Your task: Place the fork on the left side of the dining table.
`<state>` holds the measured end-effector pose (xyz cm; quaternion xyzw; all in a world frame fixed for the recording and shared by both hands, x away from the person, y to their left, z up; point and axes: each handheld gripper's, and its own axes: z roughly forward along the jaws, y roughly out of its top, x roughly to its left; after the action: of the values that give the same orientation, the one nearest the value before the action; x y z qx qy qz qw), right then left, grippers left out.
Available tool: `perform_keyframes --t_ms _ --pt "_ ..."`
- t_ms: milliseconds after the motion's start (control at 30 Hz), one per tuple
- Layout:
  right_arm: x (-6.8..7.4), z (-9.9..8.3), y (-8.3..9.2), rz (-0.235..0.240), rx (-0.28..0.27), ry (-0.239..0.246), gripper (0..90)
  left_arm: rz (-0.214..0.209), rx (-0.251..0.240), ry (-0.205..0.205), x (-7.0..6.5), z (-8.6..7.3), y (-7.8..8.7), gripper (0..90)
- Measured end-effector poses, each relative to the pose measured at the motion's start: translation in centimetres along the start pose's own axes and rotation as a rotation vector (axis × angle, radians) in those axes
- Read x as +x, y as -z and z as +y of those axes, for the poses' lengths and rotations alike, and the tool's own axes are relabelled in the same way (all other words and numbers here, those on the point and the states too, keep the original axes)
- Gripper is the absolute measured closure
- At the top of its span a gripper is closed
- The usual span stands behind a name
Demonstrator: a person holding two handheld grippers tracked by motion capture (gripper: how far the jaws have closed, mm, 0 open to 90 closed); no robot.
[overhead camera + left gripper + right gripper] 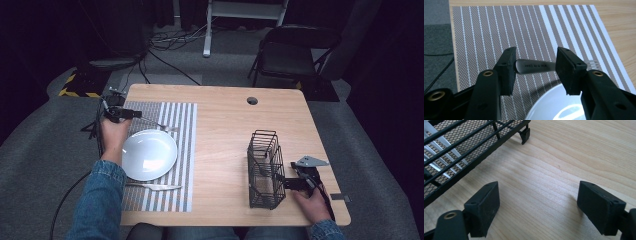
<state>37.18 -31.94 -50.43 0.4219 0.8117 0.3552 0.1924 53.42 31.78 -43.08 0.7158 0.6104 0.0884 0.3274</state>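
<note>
While the right gripper [537, 207] rests wide open on the table [225, 130] just beside the black wire basket [263, 170], the left gripper [535, 66] stands open around the fork [534, 66] lying on the striped placemat [499, 30] beyond the white plate [149, 154]. It should probably back away level, so neither pad catches the handle.
</note>
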Motion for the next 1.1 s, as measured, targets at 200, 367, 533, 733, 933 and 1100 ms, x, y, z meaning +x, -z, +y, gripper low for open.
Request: perform_keyframes --t_ms 200,367,533,733,933,1100 --pt "0.0 0.0 0.0 -0.002 0.001 0.0 18.1 -0.005 0.006 0.014 0.6 0.3 -1.2 50.4" --pt "0.0 0.0 0.0 -0.002 0.001 -0.001 18.1 0.032 0.007 0.023 1.1 0.2 -1.3 47.1" --pt "0.0 0.0 0.0 -0.003 0.001 -0.002 18.0 0.041 -0.023 0.024 1.2 -0.1 -0.5 45.7" --pt "0.0 0.0 0.0 -0.003 0.001 -0.003 17.9 0.038 -0.056 -0.021 -0.4 -0.2 1.1 45.7" --pt "0.0 0.0 0.0 -0.003 0.002 -0.003 17.9 0.039 -0.097 -0.072 -2.7 -0.4 3.3 45.4" --pt "0.0 0.0 0.0 -0.003 0.001 -0.003 17.9 0.04 -0.128 -0.109 -4.4 -0.6 5.4 45.3"
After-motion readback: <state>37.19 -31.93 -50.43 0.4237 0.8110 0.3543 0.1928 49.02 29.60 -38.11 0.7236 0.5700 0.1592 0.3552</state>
